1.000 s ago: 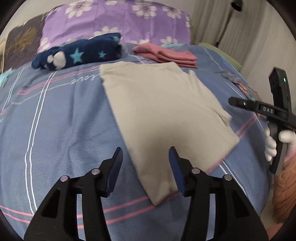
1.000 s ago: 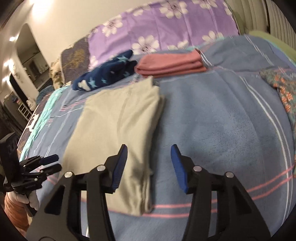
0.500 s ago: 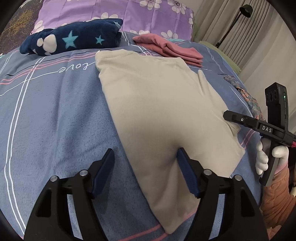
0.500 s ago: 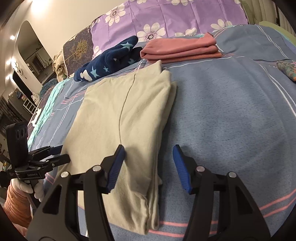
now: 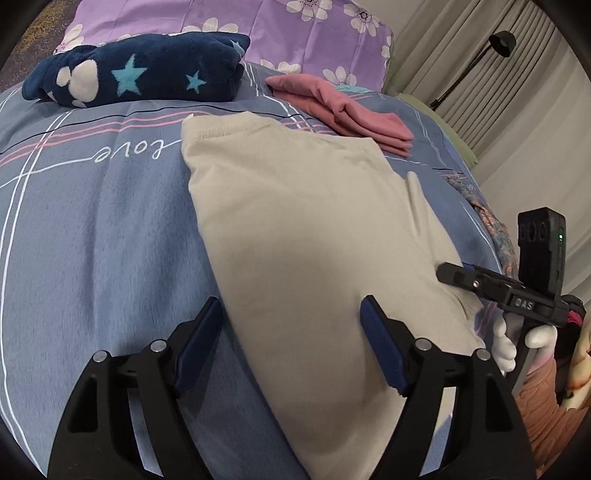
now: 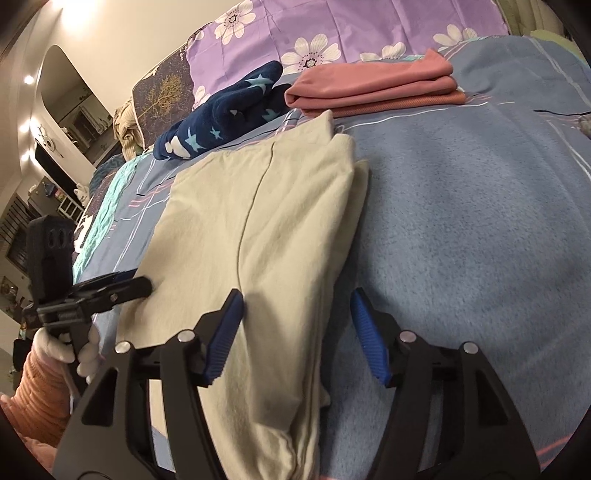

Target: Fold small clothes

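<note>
A beige garment [image 5: 295, 240], folded lengthwise into a long strip, lies flat on the blue bed cover [image 5: 92, 240]. My left gripper [image 5: 290, 314] hovers over the strip's near left edge. Its jaws are opening; cloth lies beneath them and the pads are not pressing on it. In the right wrist view the same beige garment [image 6: 258, 221] shows its doubled right edge. My right gripper [image 6: 295, 299] straddles that edge, jaws also opening, pads clear of the cloth. Each view shows the other gripper side-on over the strip's opposite edge: the right gripper [image 5: 447, 273] and the left gripper [image 6: 142, 286].
At the head of the bed lie a navy star-patterned fleece bundle [image 5: 140, 74], a stack of folded pink clothes [image 5: 351, 110] and a purple flowered pillow [image 5: 258, 22]. A floral cloth [image 5: 491, 229] sits by the right bed edge, near curtains and a lamp [image 5: 498, 40].
Both grippers have moved forward and lower over the near end of the beige garment. Their jaws stand wider than before. The garment has not moved.
</note>
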`<act>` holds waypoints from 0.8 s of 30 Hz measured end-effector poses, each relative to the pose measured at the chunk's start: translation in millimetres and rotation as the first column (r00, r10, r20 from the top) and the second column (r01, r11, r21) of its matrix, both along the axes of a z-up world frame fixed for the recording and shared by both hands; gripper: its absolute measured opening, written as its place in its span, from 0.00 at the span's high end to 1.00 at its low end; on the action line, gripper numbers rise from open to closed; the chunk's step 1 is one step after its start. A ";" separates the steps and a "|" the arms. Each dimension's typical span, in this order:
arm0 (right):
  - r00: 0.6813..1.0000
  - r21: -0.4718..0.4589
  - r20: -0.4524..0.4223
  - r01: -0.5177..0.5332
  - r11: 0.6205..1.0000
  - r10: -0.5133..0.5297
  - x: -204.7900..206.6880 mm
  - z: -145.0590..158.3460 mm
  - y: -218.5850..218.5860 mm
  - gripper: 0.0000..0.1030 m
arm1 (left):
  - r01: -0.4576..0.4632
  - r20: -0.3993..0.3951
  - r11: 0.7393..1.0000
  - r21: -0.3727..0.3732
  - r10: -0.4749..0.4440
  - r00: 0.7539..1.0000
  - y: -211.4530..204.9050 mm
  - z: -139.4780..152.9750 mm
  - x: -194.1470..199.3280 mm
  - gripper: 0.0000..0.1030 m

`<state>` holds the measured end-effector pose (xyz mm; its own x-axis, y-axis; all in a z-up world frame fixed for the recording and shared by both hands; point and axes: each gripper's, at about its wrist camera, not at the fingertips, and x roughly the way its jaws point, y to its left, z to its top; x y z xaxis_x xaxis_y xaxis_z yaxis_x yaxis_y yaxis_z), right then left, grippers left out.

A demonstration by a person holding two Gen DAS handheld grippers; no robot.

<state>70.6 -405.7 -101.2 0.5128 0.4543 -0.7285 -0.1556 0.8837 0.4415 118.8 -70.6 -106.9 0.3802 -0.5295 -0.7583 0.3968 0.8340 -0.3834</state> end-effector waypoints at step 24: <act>0.996 -0.070 0.094 0.004 0.998 0.002 46.3 14.4 21.7 0.85 | -0.033 0.075 0.999 -0.026 0.035 0.997 -10.5 12.6 48.9 0.80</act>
<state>117.0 -384.0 -86.8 0.5807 0.4028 -0.7075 -0.1922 0.9123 0.3617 167.6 -81.1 -94.3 0.4542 -0.5336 -0.7134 0.3968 0.8381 -0.3742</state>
